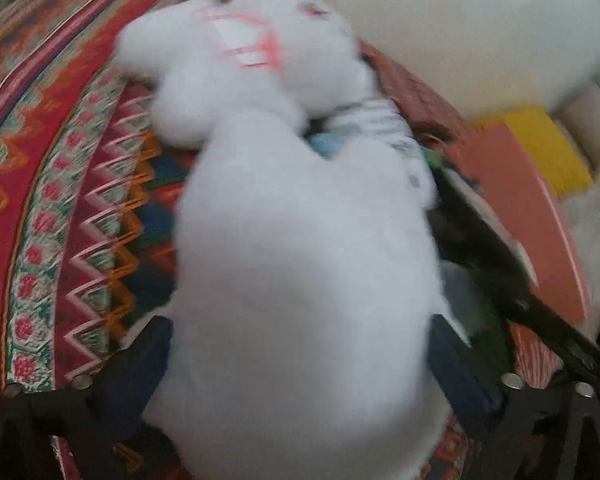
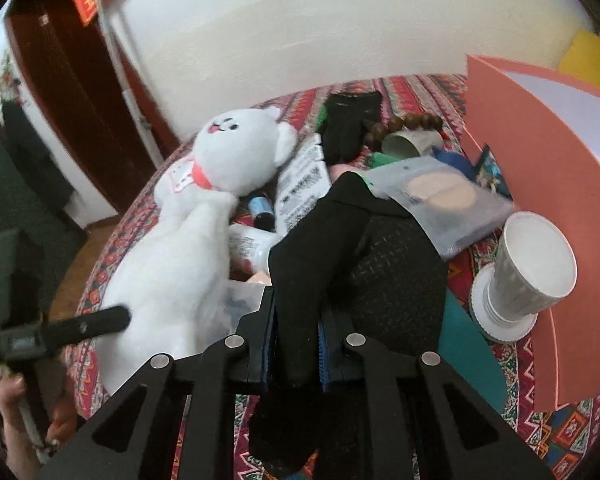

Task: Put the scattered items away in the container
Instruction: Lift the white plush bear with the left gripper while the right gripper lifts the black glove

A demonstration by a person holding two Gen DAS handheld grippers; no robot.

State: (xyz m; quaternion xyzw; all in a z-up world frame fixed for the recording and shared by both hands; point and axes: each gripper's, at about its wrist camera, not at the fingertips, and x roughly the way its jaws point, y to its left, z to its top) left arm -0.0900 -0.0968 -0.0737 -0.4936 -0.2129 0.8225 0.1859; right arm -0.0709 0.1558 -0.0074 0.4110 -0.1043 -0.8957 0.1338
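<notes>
White plush fills my left view: the cat (image 1: 300, 280) lies stretched on the patterned cloth (image 1: 60, 200), head away from me, with a pink collar and a white tag at its neck. My left tongs (image 1: 300, 364) sit wide around its body, one finger (image 1: 148, 360) on each flank, pressing into the fur; the picture is blurred, so I cannot tell how firmly they bite.

From the right view the cat (image 2: 188, 248) runs along the desk's left edge, face turned up, and a black bar of the left tool (image 2: 88, 326) meets its hindquarters.

My right tongs (image 2: 296, 344) are closed on a black sock (image 2: 300, 272) that rises between the pads and drapes back over them. The sock lies over a dark knitted item (image 2: 396, 280) in the middle of the heap.

A clear pouch (image 2: 444, 200) with a pale round pad rests on that pile. Further back are a black glove (image 2: 348, 124), brown beads (image 2: 400, 124) and a tipped mug (image 2: 408, 142). Between cat and sock lie a printed packet (image 2: 300, 188) and small bottles (image 2: 260, 208).

Near the desk's right edge a white paper cup (image 2: 528, 268) leans on a stack of lids (image 2: 500, 320). The salmon box (image 2: 540, 200) stands behind it, its flap open.
</notes>
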